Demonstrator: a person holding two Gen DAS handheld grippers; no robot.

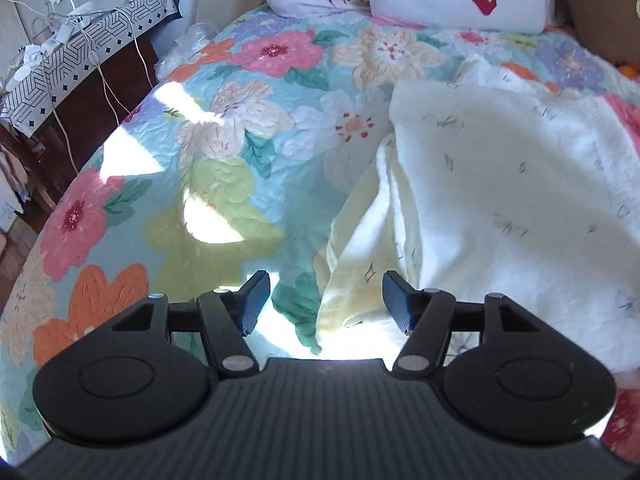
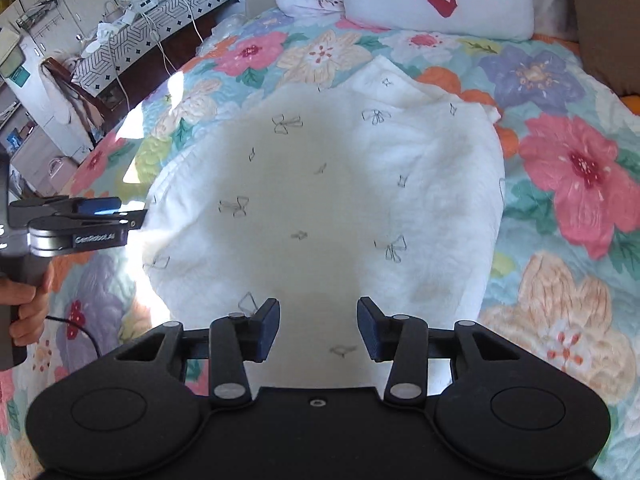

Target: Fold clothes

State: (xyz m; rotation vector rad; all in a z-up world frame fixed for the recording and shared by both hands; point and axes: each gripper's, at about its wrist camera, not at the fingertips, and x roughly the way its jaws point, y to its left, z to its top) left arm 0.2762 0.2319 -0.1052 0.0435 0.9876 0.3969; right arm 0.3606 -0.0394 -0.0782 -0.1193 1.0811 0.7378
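Bed (image 1: pixel 224 128): flowered quilt, sunlit in patches; it carries the garment. It extends ahead of and beneath both claws.
Pillows (image 2: pixel 436 0): two, at the far end of the bed, well ahead of both claws.
Side stand (image 1: pixel 88 48): patterned cloth, cables and jars; far ahead and to the left of the left claw. Not part of the task.
Garment (image 2: pixel 328 200): white, printed with small bows, lying partly folded on the quilt. Long axis runs away from the right claw, toward the pillows.
Garment relative to right claw (image 2: pixel 318 330): directly ahead and below; the near hem passes under the jaws.
Garment relative to left claw (image 1: pixel 326 300): ahead and to the right; a loose yellowish flap (image 1: pixel 360 280) lies between and just beyond the jaws.
Left claw state: jaws about half apart, gripping nothing; neither pad presses the flap.
Right claw state: jaws about half apart, empty; cloth seen below the gap, not pinched.
Hand (image 2: pixel 28 300): grips the left claw's handle, at the garment's left edge.
Nearer claw (judgement): the left claw for the left edge and flap; the right claw for the near hem.
Next move (judgement): a fold across the long axis requires both claws on the near hem.
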